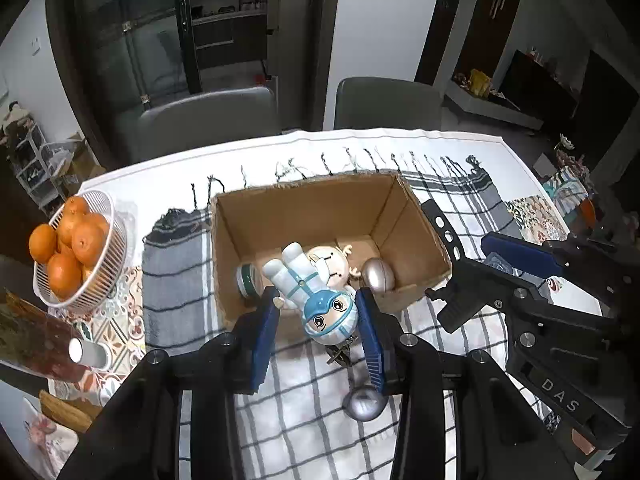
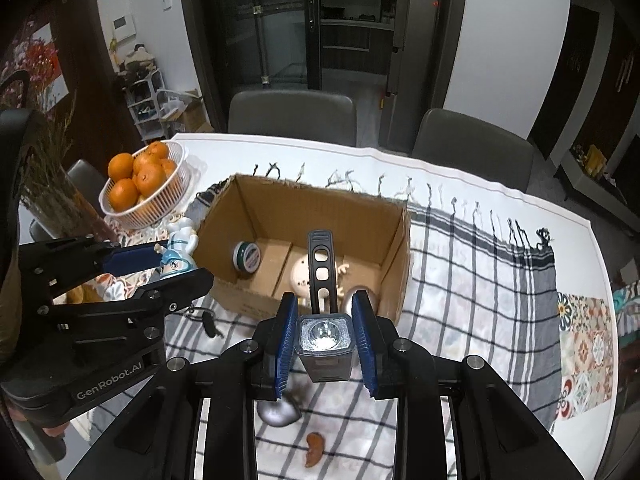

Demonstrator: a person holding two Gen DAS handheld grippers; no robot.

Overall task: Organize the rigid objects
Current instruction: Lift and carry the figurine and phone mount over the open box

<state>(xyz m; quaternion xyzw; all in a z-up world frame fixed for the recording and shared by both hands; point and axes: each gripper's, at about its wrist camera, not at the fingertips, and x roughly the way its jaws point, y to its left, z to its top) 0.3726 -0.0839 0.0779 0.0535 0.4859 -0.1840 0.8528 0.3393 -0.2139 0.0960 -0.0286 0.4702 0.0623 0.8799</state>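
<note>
Just short of the cardboard box (image 1: 312, 204), the left gripper (image 1: 318, 316) is clamped on a glossy, hard, light astronaut figurine (image 1: 316, 292), pads at its head; slippery, so squeeze the flatter sides. Beside it, the right gripper (image 2: 325, 340) pinches a boxy flashlight (image 2: 325, 344) across its flat sides, a stiff and secure hold.

White basket of oranges (image 2: 142, 184), checked cloth (image 2: 480, 280), two grey chairs (image 2: 292, 116)
</note>
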